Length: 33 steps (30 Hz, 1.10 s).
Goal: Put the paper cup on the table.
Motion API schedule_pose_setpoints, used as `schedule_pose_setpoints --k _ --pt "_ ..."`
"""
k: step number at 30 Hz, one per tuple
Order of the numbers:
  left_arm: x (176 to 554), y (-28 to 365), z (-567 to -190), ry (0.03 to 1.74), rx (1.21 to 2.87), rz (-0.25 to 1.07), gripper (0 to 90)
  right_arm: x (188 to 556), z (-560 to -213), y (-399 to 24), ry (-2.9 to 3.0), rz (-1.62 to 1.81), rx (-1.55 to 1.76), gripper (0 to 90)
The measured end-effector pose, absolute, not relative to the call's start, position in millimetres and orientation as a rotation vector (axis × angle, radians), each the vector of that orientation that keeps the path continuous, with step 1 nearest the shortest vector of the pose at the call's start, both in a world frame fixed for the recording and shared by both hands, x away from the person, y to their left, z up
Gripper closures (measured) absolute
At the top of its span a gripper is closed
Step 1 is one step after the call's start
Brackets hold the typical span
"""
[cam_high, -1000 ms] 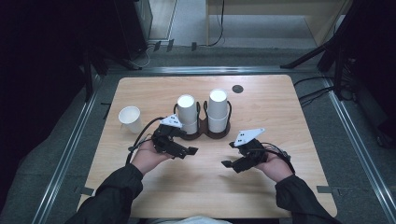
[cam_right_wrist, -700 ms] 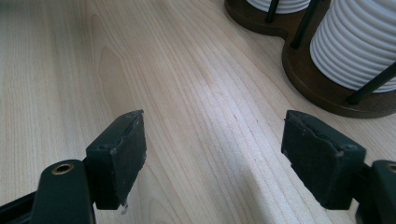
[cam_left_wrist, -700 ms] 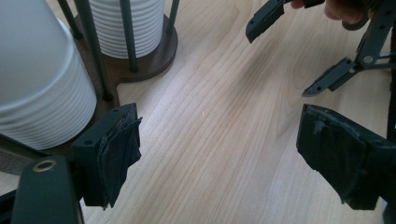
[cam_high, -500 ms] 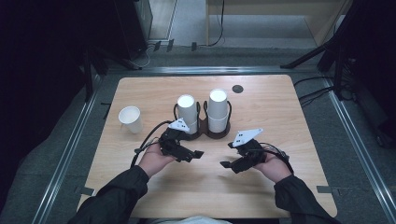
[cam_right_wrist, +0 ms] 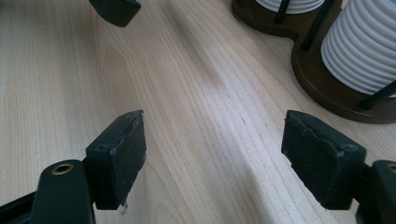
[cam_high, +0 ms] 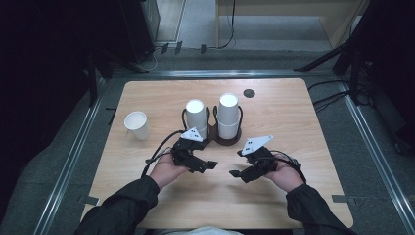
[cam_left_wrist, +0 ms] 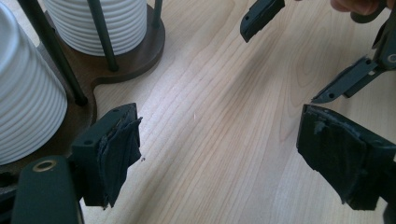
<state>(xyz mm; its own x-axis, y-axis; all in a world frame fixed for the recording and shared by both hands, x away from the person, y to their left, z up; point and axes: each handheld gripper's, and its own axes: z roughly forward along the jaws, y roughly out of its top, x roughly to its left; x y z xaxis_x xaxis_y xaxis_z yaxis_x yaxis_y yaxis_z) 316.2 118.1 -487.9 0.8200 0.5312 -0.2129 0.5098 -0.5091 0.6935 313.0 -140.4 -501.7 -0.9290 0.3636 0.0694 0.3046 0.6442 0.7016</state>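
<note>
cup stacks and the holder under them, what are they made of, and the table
The cup stacks look like white paper or thin plastic: matte, with fine stacked rims; I can't tell which. The holder looks like dark brown wood with a smooth, slightly glossy base and thin black rods, probably metal. The table looks like light wood or wood-look laminate, with visible grain and a soft sheen.
</note>
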Motion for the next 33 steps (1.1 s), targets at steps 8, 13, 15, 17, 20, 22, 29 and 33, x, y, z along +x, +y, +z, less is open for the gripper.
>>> schedule_pose_setpoints --k 8,13,15,17,20,22,29,33 --pt "315.5 114.9 -491.3 0.734 2.231 0.048 13.7 313.3 -502.2 -138.2 2.787 1.153 0.573 22.0" --pt "314.9 111.4 -494.3 0.727 2.244 0.044 13.6 312.9 -502.1 -137.2 2.789 1.156 0.569 22.0" --pt "314.7 110.1 -495.1 0.723 2.244 0.034 13.5 312.5 -502.2 -136.7 2.79 1.154 0.57 22.0" --pt "314.1 109.0 -495.7 0.719 2.252 0.034 13.5 312.2 -502.4 -136.3 2.795 1.152 0.567 22.0" --pt "313.8 108.4 -496.0 0.714 2.256 0.033 13.5 312.2 -502.4 -135.9 2.795 1.151 0.565 22.0" --pt "314.1 108.7 -495.8 0.71 2.256 0.037 13.5 312.2 -502.3 -135.9 2.795 1.153 0.562 22.0" --pt "315.0 110.4 -495.5 0.715 2.253 0.032 13.5 312.0 -502.1 -136.2 2.796 1.155 0.561 22.0" --pt "314.5 110.1 -495.8 0.706 2.265 0.044 13.5 311.8 -502.0 -136.0 2.796 1.158 0.558 22.0"
